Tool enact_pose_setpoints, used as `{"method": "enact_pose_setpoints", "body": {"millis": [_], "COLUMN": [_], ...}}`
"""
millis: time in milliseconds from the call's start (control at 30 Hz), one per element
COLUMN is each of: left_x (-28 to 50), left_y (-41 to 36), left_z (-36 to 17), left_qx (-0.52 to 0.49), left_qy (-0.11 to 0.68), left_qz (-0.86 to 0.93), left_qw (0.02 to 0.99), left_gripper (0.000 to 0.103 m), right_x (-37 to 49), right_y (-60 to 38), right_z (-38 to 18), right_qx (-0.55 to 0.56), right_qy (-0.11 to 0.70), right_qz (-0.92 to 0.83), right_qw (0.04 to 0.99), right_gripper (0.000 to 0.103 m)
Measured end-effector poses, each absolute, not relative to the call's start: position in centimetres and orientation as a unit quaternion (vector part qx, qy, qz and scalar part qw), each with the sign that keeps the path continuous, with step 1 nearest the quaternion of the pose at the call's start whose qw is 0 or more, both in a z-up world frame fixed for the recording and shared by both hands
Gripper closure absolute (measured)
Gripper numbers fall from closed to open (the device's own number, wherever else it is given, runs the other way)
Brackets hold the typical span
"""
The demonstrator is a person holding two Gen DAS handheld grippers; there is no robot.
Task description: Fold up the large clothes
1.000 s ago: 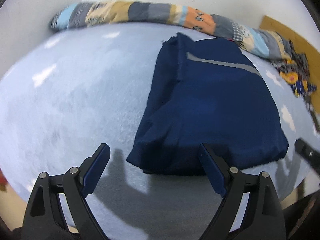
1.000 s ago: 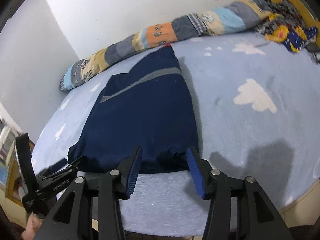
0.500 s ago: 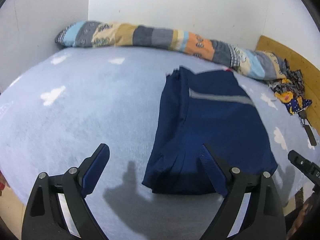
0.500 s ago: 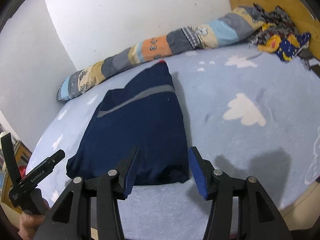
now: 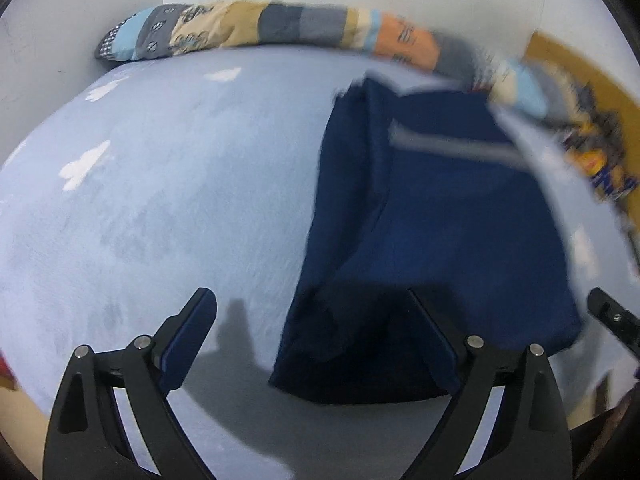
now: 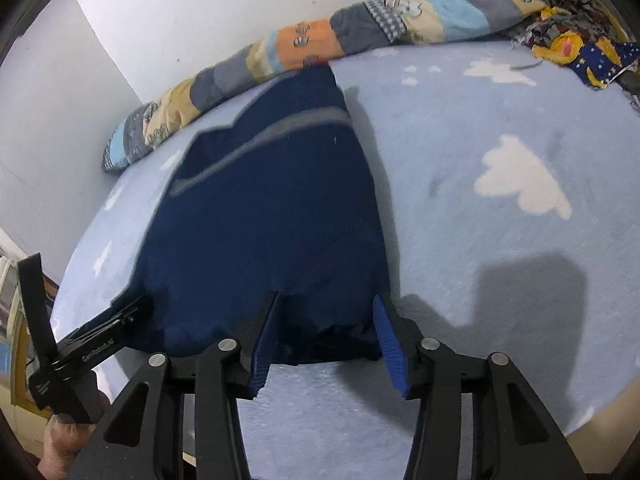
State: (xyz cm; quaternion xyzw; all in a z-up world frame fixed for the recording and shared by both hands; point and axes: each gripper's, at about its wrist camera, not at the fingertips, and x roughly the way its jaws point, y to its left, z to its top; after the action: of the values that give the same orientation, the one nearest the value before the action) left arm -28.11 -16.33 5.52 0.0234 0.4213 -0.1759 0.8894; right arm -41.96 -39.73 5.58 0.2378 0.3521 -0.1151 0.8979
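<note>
A navy blue garment point(image 5: 440, 216) with a grey stripe lies folded into a long panel on the light blue bed cover point(image 5: 168, 184); it also shows in the right wrist view point(image 6: 264, 216). My left gripper point(image 5: 316, 336) is open, its right finger over the garment's near left corner. My right gripper point(image 6: 324, 332) is open, its fingers on either side of the garment's near right hem. The left gripper's body point(image 6: 88, 352) shows at the garment's near left corner.
A long patchwork bolster point(image 5: 280, 28) lies along the far wall, also in the right wrist view point(image 6: 360, 28). A heap of patterned cloth point(image 6: 576, 48) sits at the far right. The bed's front edge point(image 6: 360, 432) is close below the grippers.
Both grippers pulled back from the garment, then came forward and down to its near hem again. The left view is blurred from motion. The garment has not moved.
</note>
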Motion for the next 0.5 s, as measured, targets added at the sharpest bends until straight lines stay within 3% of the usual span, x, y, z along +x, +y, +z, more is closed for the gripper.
{"method": "enact_pose_setpoints", "body": {"millis": [233,500], "left_x": [-22.8,-14.5], "left_y": [-19.6,-27.3], "left_z": [9.0,8.8], "left_qx": [0.039,0.036], "left_qy": [0.428,0.455], "left_qz": [-0.221,-0.24], "left_qw": [0.875,0.857], "left_gripper": [0.008,0.011], "right_x": [-37.0,-24.7], "right_y": [-41.7,-45.7], "right_z": [11.4,11.8], "right_qx": [0.231,0.219], "right_qy": [0.321,0.362], "right_qz": [-0.076,-0.08], "right_qw": [0.915,0.903], "right_gripper": [0.053,0.056]}}
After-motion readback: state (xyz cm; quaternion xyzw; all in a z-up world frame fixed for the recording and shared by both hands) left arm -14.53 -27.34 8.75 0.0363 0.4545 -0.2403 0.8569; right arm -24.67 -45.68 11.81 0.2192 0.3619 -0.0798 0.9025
